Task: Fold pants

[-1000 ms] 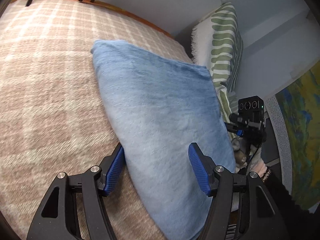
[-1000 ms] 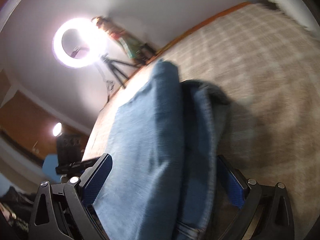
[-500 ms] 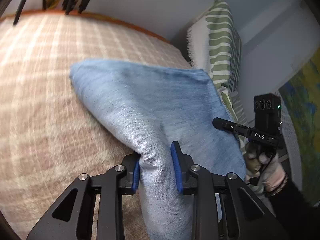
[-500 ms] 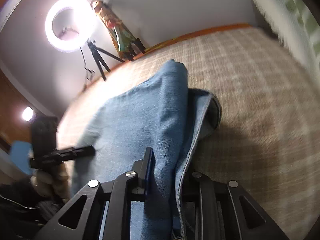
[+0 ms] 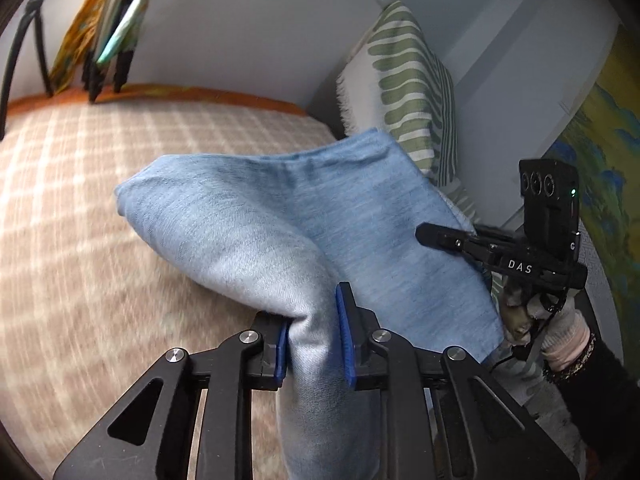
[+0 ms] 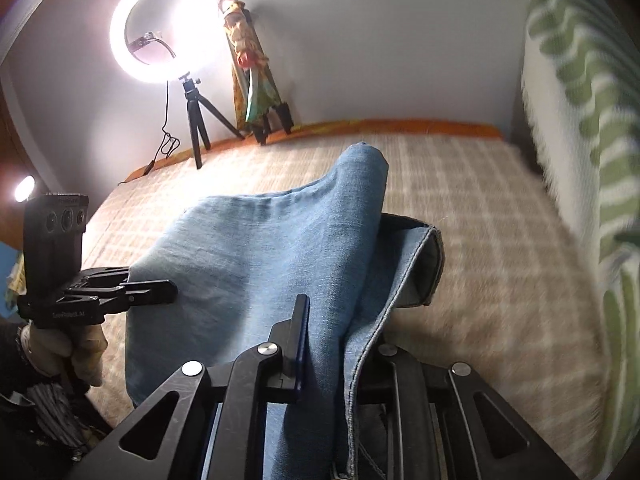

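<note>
Light blue denim pants [image 5: 280, 216] lie partly folded on a beige checked bed cover [image 5: 80, 208]. My left gripper [image 5: 314, 340] is shut on a pinched edge of the pants and holds it raised. My right gripper [image 6: 340, 340] is shut on the other near edge of the pants [image 6: 280, 248], whose hem [image 6: 428, 264] hangs to the right. Each gripper shows in the other's view: the right one [image 5: 448, 240] at the right, the left one [image 6: 152, 292] at the left.
A white pillow with green stripes [image 5: 412, 92] leans against the wall at the right. A lit ring light on a tripod [image 6: 164, 28] and a bundle of colourful cloth [image 6: 252, 76] stand at the far edge of the bed.
Both grippers were open around the pants' near edges a second ago; both have closed on the cloth and lifted it, so the pants bunch up off the bed.
</note>
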Demonstrator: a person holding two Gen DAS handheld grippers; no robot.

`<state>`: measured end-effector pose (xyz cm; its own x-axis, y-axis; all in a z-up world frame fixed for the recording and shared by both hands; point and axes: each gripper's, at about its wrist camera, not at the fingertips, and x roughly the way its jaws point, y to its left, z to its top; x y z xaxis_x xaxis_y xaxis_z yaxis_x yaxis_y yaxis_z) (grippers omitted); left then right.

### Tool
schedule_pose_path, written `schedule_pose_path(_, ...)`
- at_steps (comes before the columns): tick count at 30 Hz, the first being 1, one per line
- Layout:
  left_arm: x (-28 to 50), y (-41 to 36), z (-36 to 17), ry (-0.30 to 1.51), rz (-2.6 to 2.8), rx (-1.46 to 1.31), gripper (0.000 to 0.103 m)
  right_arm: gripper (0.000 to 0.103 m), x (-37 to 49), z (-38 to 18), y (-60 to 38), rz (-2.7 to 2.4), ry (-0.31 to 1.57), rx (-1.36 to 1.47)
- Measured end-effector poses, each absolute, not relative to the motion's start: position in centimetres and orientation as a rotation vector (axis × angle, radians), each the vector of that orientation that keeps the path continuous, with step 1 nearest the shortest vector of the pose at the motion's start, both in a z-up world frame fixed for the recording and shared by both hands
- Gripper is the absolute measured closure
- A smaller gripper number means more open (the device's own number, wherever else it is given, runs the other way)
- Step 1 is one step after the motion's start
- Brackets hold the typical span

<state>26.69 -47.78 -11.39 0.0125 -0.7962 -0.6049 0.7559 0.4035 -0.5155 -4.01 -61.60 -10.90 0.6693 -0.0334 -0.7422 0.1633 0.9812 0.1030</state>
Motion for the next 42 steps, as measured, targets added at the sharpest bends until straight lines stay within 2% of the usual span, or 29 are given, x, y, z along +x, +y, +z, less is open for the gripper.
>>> schedule_pose_path(6, 30.2, -51.0, -9.2, 0.915, -1.218, -0.029, 0.085, 0.088, -0.7, -7.6, -63.2, -0.156, 0.762, 0.103)
schedule_pose_path(13, 35.6, -54.4, -8.3, 0.873, -1.188, -0.011, 0.085, 0.088, 5.2, -6.8, -66.7, -0.206, 0.718, 0.087)
schedule_pose_path(24, 43.3, -60.1, -9.2, 0.845, -1.105, 0.038, 0.085, 0.088, 14.6, -8.4, -72.6, -0.261, 0.680, 0.060)
schedule_pose_path(34, 45.8, -63.1, -12.4, 0.896, -1.001, 0.127, 0.084, 0.087, 19.5, -12.8, -76.7, -0.305, 0.792, 0.070)
schedule_pose_path(36, 46.2, -63.5, -12.9, 0.923, -0.968, 0.150, 0.082, 0.085, 19.9, -13.2, -77.2, -0.312, 0.813, 0.078)
schedule_pose_path(38, 46.2, -63.5, -13.1, 0.930, -0.940, 0.175, 0.076, 0.077, 19.9, -13.4, -77.7, -0.334, 0.828, 0.089)
schedule_pose_path(39, 46.1, -63.4, -13.1, 0.931, -0.933, 0.185, 0.075, 0.077, 20.0, -13.5, -77.9, -0.345, 0.834, 0.092)
schedule_pose_path(42, 46.3, -63.1, -13.1, 0.933, -0.907, 0.224, 0.074, 0.061, 19.7, -13.4, -78.0, -0.405, 0.850, 0.051)
